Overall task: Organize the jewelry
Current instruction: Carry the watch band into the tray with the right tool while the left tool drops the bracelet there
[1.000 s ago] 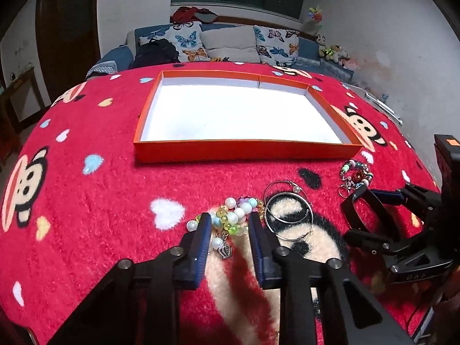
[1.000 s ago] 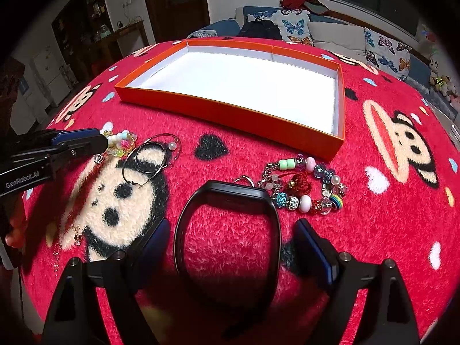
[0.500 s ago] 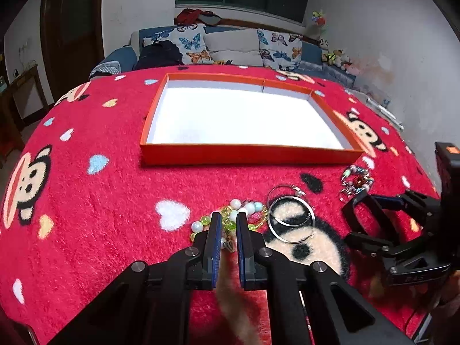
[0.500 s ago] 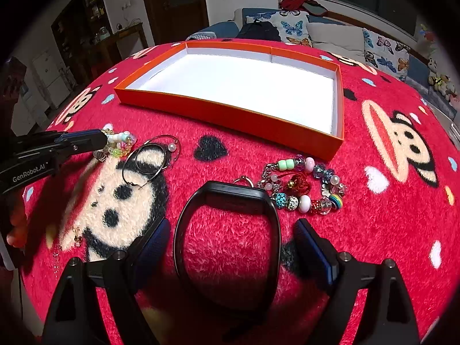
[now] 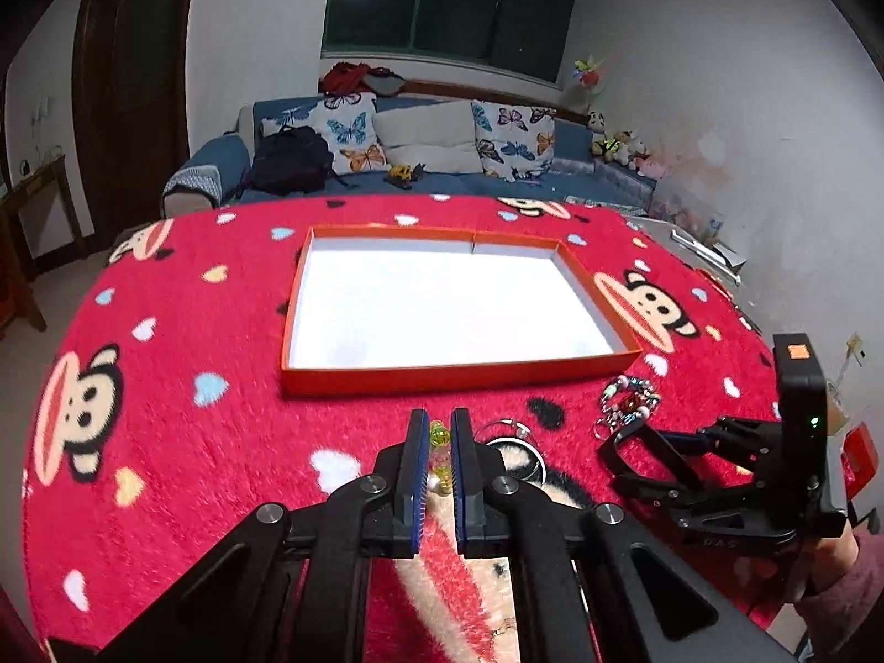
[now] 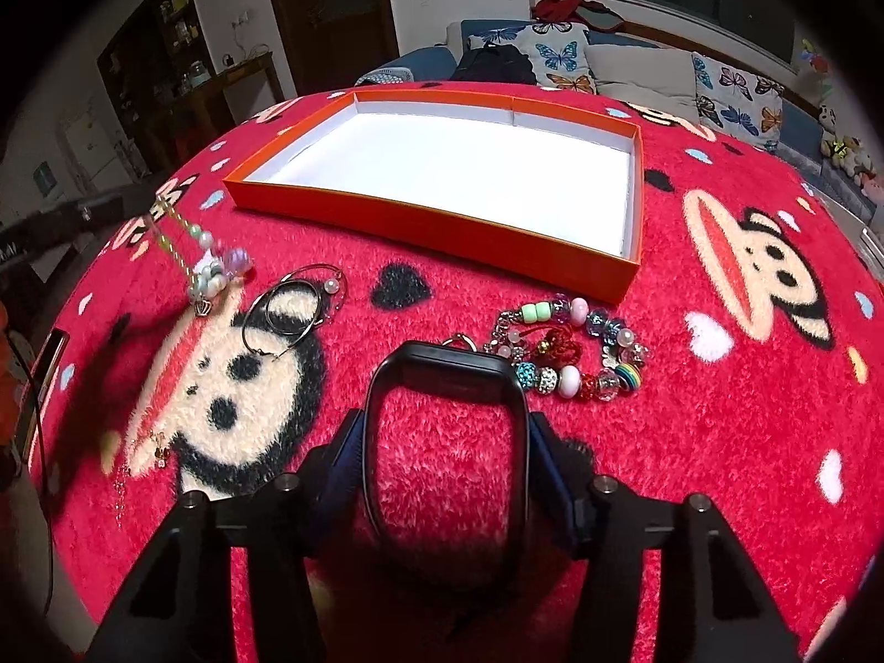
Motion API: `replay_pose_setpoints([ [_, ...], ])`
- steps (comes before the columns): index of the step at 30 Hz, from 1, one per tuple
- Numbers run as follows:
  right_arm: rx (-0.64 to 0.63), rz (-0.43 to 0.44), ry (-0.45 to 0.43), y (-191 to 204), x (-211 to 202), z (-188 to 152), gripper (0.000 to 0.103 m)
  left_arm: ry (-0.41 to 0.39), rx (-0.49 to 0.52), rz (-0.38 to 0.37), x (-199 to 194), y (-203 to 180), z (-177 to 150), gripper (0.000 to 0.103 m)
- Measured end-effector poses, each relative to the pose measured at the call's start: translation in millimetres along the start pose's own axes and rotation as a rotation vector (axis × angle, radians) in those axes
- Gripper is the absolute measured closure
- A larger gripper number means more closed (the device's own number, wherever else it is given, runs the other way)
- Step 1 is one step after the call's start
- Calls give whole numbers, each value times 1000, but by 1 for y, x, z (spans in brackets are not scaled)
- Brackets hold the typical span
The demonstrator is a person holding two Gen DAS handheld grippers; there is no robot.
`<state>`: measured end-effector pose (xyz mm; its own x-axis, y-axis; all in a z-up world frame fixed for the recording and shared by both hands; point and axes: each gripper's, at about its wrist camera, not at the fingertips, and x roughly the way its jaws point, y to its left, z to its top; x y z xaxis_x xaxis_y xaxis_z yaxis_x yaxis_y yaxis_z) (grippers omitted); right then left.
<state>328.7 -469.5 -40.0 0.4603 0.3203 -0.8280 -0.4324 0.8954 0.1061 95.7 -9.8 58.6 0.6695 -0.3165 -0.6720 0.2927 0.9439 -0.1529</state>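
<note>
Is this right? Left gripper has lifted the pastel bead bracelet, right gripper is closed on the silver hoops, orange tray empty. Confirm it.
One error: the right gripper is closed on the black band, not the silver hoops, which lie loose on the blanket, as the right wrist view shows. The left gripper does hold the pastel bead bracelet lifted, and the orange tray is empty.

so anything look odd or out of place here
Nothing damaged or spilled. The orange tray is bare; the charm bracelet and hoop rings lie loose on the blanket, and a thin chain trails near its edge.

Blue sofa point(image 5: 442, 177) under dark window point(image 5: 447, 5); white walls.
</note>
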Motion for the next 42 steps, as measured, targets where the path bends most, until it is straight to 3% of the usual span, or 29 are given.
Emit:
replay_pose_setpoints([
  [11, 18, 50, -28, -6, -20, 4, 43, -78, 61, -4, -40, -7, 45, 96],
  [22, 14, 75, -106, -21, -35, 48, 43, -147, 127, 13, -55, -9, 129, 96],
  [28, 28, 68, -129, -39, -22, 77, 43, -117, 132, 33, -22, 1, 165, 96],
  [32, 39, 45, -126, -48, -1, 92, 43, -67, 121, 36, 12, 11, 171, 96],
  [42, 97, 32, -121, -59, 33, 108, 43, 61, 79, 37, 89, 34, 141, 96],
])
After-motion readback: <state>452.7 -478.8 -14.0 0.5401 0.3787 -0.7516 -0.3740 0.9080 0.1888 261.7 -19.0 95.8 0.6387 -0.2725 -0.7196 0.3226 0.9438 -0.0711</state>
